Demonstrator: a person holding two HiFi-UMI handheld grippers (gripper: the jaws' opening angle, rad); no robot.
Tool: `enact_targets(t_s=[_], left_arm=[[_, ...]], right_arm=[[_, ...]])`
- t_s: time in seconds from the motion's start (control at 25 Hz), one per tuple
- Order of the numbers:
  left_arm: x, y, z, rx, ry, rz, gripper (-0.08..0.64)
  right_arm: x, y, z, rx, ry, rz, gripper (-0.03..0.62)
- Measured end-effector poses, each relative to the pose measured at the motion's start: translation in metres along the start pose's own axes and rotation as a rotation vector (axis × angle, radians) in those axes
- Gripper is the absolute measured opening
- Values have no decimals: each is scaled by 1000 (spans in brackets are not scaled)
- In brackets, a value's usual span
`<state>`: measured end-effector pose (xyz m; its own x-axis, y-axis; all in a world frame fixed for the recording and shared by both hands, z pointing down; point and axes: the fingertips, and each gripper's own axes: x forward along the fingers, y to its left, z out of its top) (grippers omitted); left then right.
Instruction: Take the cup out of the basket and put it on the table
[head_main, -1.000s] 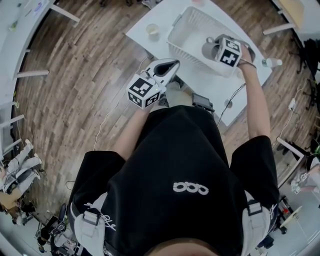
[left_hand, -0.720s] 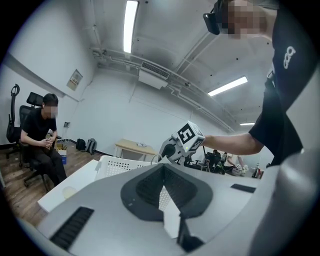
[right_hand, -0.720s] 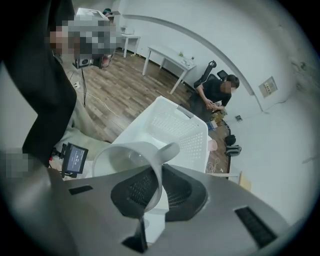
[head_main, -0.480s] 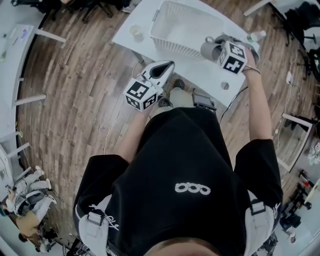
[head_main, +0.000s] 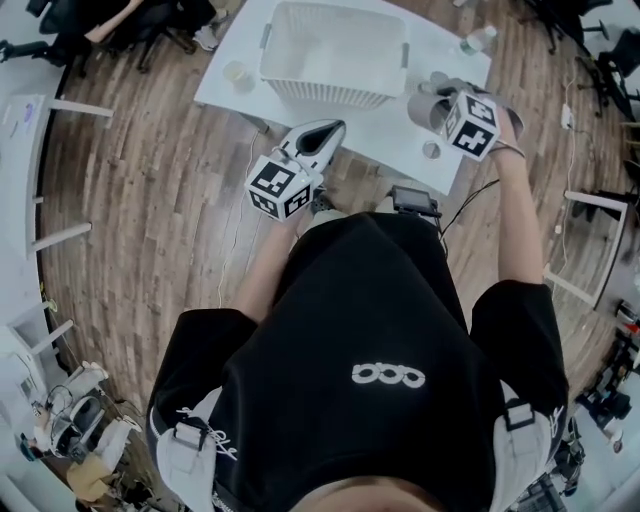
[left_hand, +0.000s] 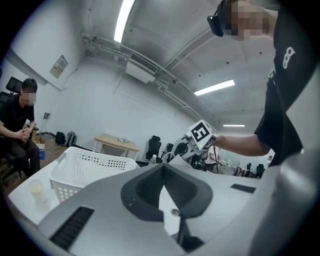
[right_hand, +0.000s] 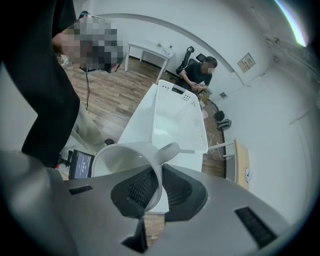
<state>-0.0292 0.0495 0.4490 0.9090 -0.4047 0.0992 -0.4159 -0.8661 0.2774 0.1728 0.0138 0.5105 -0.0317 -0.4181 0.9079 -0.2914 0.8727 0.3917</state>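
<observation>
The cup (right_hand: 125, 157) is a pale grey-white mug with a smooth wall, a wide round mouth and a thick loop handle (right_hand: 170, 150) that sticks out on the side away from you. It is out of the basket (head_main: 335, 95), tipped well over so its mouth faces back towards you, and it hangs over the near right part of the surface (head_main: 385, 130), just right of the basket. No view shows whether it touches the top.

The surface is a white table. The white perforated plastic basket stands on its middle with nothing showing inside, a small pale cup (head_main: 237, 72) stands near the left end, and a clear bottle (head_main: 478, 38) is at the far right corner. Round it lies a wood-plank floor (head_main: 150, 200), with a small black screen device (right_hand: 80, 164) beside the near edge. Further off are white walls, strip lights, office chairs, and a seated person (right_hand: 200, 70) beyond the basket.

Your right gripper (right_hand: 159, 172) points steeply down and is nearly closed, pinching the cup's rim, one pad inside the mouth and one against the outer wall. Your left gripper (left_hand: 162, 167) is held about level before the surface's near edge, its jaws meeting at the tips, nothing between them
</observation>
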Motion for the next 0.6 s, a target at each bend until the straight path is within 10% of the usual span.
enact_targets(t_s=[0.6], left_arm=[[127, -74, -1, 72, 62, -4, 9]], right_arm=[[4, 3, -149, 40, -27, 41, 44]])
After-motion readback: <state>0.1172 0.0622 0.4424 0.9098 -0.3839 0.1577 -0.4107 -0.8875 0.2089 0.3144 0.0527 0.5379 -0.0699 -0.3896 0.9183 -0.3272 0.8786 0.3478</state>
